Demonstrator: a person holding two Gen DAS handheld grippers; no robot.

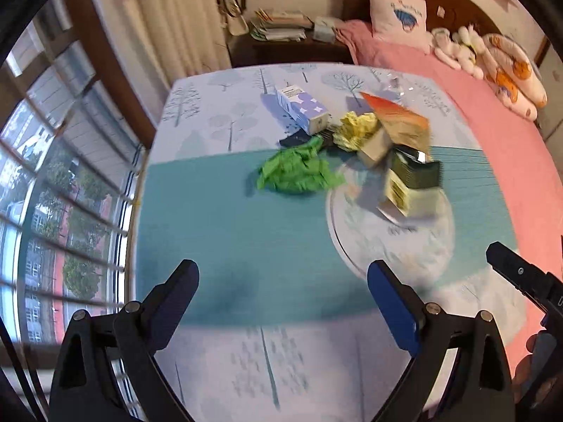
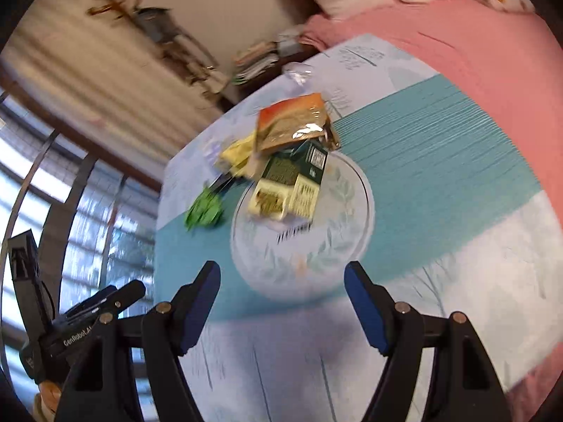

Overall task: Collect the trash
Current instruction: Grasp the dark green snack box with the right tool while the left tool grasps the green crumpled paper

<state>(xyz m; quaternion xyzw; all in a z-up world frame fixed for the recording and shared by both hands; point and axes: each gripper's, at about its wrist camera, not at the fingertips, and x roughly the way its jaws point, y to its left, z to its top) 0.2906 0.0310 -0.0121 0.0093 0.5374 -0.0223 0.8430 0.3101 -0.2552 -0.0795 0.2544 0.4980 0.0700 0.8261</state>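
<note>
A heap of trash lies mid-table on a patterned cloth (image 1: 228, 218). It holds crumpled green paper (image 1: 299, 170) (image 2: 204, 211), a crumpled yellow wad (image 1: 357, 130) (image 2: 239, 153), a white-and-purple carton (image 1: 302, 107), an orange snack packet (image 1: 401, 119) (image 2: 292, 123) and a green-and-cream box (image 1: 411, 183) (image 2: 288, 186). The box rests on a pale round plate (image 1: 415, 249) (image 2: 330, 267). My left gripper (image 1: 283, 285) hovers open and bare over the teal stripe, short of the heap. My right gripper (image 2: 281, 285) is open over the plate's near rim, holding nothing.
A pink bed (image 1: 492, 123) with a pillow (image 1: 397, 10) and soft toys runs along the table's right side. Barred windows (image 1: 63, 193) line the left. A dark nightstand (image 1: 288, 49) stacked with papers stands behind the table. Clear crumpled plastic (image 2: 297, 70) lies at the far edge.
</note>
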